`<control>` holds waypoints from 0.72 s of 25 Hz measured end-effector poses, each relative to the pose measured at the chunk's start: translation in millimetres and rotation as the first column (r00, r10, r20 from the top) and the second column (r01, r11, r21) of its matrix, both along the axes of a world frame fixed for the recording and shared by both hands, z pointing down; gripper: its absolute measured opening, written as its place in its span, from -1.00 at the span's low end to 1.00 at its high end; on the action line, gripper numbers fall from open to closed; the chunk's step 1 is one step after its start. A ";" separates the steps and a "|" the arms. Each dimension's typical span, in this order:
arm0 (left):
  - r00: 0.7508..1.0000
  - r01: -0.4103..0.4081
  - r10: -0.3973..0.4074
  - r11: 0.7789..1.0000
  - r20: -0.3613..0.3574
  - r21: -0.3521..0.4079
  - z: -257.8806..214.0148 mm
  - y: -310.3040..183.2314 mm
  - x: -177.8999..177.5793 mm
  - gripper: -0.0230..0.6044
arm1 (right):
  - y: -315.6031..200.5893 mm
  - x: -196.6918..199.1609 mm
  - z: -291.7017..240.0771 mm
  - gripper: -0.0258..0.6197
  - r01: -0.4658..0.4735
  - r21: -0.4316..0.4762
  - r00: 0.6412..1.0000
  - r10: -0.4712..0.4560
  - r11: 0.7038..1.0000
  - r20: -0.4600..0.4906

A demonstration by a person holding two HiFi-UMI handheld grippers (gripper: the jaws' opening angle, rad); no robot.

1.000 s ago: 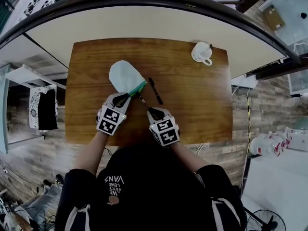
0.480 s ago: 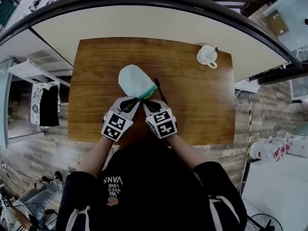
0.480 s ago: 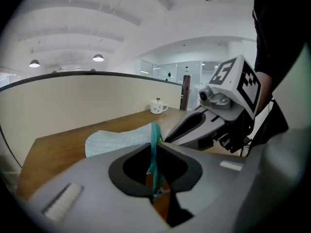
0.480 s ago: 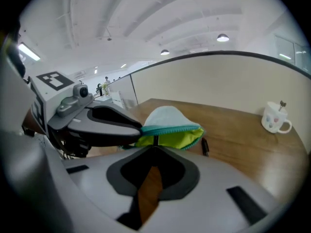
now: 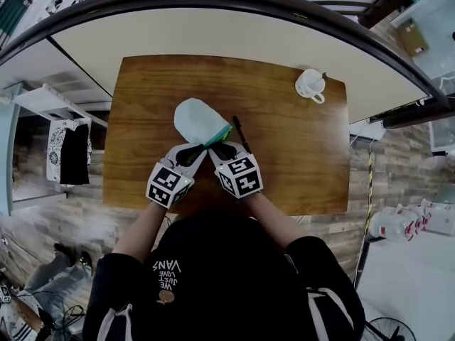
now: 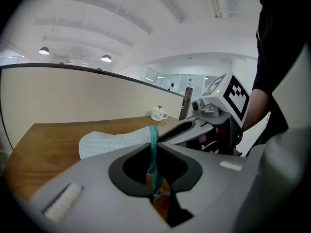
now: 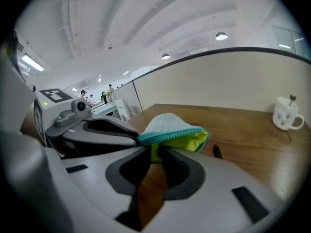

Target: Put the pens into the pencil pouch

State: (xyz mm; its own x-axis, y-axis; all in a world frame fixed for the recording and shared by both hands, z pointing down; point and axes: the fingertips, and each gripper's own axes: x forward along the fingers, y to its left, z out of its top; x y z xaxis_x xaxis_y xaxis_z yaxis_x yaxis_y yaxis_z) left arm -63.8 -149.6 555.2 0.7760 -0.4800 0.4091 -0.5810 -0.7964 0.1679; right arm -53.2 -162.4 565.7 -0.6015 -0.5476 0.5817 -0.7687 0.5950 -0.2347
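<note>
The pale blue pencil pouch (image 5: 194, 119) lies mid-table, its teal zip mouth (image 5: 221, 134) turned towards me and raised a little. My left gripper (image 5: 193, 150) is shut on the teal zip edge (image 6: 153, 147) at the mouth's left side. From the other side, my right gripper (image 5: 222, 150) is shut on the yellow-green lining (image 7: 156, 152) at the pouch's (image 7: 170, 124) mouth. The mouth gapes slightly between them. A black pen (image 5: 242, 133) lies on the wood just right of the pouch, and its tip (image 7: 217, 151) shows in the right gripper view. The pouch's inside is hidden.
A white mug (image 5: 311, 85) with a spoon stands at the table's far right corner, also seen as the mug (image 7: 287, 113) in the right gripper view. A cream partition (image 5: 213, 27) runs behind the wooden table (image 5: 149, 84). The table's front edge is close to my body.
The right gripper has moved left to the pouch's mouth and now pinches its edge. The thin dark stick seen ahead of it a second ago no longer shows. The left gripper keeps its hold.
</note>
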 end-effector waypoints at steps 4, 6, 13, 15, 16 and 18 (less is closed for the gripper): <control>1.000 0.024 -0.024 1.000 -0.008 -0.014 1.7 -4.9 -1.8 -0.78 | 1.4 13.0 -2.2 -0.70 -0.051 0.008 0.998 0.051 0.999 0.044; 0.999 0.036 -0.036 0.999 -0.011 -0.016 0.2 -6.9 1.9 -0.78 | 1.7 30.3 0.0 -0.70 -0.095 0.016 0.995 0.094 0.995 0.043; 0.998 0.056 -0.057 0.998 -0.004 -0.041 5.6 -6.7 1.9 -0.78 | 5.5 104.0 36.5 -0.70 -0.261 0.002 0.956 0.259 0.965 -0.135; 0.998 0.059 -0.058 0.997 0.007 -0.044 7.1 -6.3 0.1 -0.78 | 6.9 116.3 44.2 -0.67 -0.290 -0.010 0.946 0.285 0.957 -0.157; 0.998 0.060 -0.059 0.997 0.013 -0.046 7.5 -6.0 -1.0 -0.78 | 7.3 120.8 47.2 -0.66 -0.302 -0.016 0.941 0.296 0.953 -0.165; 0.998 0.065 -0.064 0.997 0.021 -0.050 8.7 -5.1 -2.1 -0.78 | 8.3 127.0 53.8 -0.64 -0.314 -0.029 0.936 0.304 0.949 -0.178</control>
State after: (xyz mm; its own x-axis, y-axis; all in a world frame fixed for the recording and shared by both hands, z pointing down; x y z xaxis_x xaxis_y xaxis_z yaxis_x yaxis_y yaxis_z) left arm -65.9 -154.7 563.9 0.7361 -0.5072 0.4483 -0.6343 -0.7480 0.1952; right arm 73.8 -154.1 619.5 -0.2980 -0.6546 0.6947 -0.9438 0.3112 -0.1115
